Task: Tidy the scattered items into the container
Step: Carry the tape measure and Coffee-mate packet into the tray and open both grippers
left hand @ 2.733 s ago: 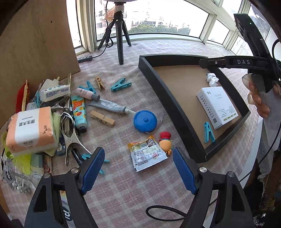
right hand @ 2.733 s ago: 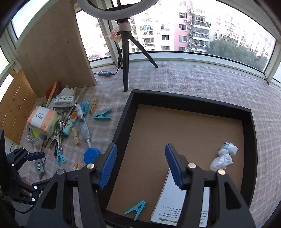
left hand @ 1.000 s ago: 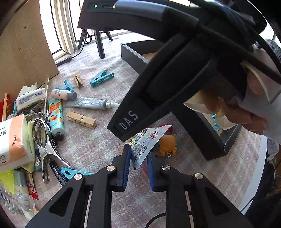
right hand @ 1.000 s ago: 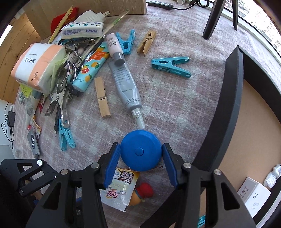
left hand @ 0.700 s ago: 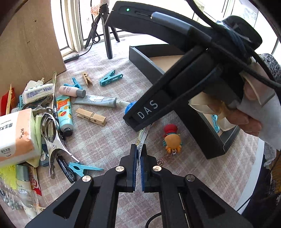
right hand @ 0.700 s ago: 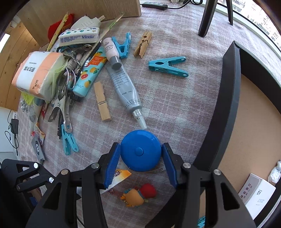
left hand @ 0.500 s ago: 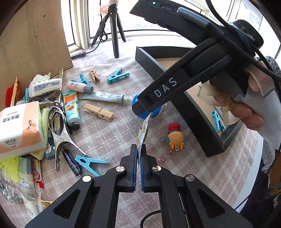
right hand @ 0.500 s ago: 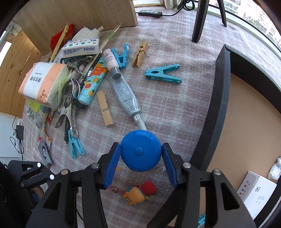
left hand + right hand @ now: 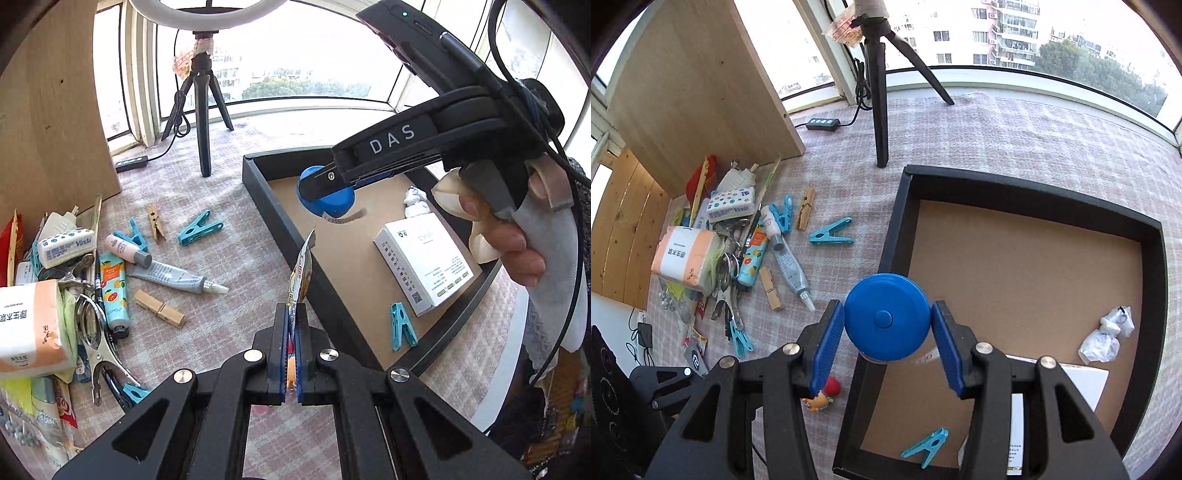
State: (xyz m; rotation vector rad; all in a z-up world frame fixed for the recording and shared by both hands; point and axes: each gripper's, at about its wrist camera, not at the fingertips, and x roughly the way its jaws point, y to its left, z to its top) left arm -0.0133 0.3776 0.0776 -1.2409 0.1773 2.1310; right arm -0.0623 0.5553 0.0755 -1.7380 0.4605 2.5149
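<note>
My left gripper (image 9: 293, 321) is shut on a snack packet (image 9: 302, 267), held edge-on above the cloth beside the black container's near wall (image 9: 280, 229). My right gripper (image 9: 886, 325) is shut on a round blue tape measure (image 9: 886, 319) and holds it in the air over the container's left wall (image 9: 894, 229); it also shows in the left wrist view (image 9: 327, 197). The container holds a white box (image 9: 421, 260), a blue clothespin (image 9: 402, 326) and a crumpled white wrapper (image 9: 1108, 334). A small orange toy (image 9: 822, 395) lies on the cloth below the right gripper.
Left of the container lie blue clothespins (image 9: 831, 232), wooden clothespins (image 9: 159, 314), a grey tube (image 9: 177, 275), an orange-print tube (image 9: 114, 295), a tissue pack (image 9: 27, 325) and metal clips (image 9: 92, 332). A tripod (image 9: 879, 92) and a wooden board (image 9: 694, 81) stand behind.
Both grippers have lifted their items off the cloth and moved right toward the container. The tape measure went from the cloth to above the container's wall; the packet rose with the left gripper.
</note>
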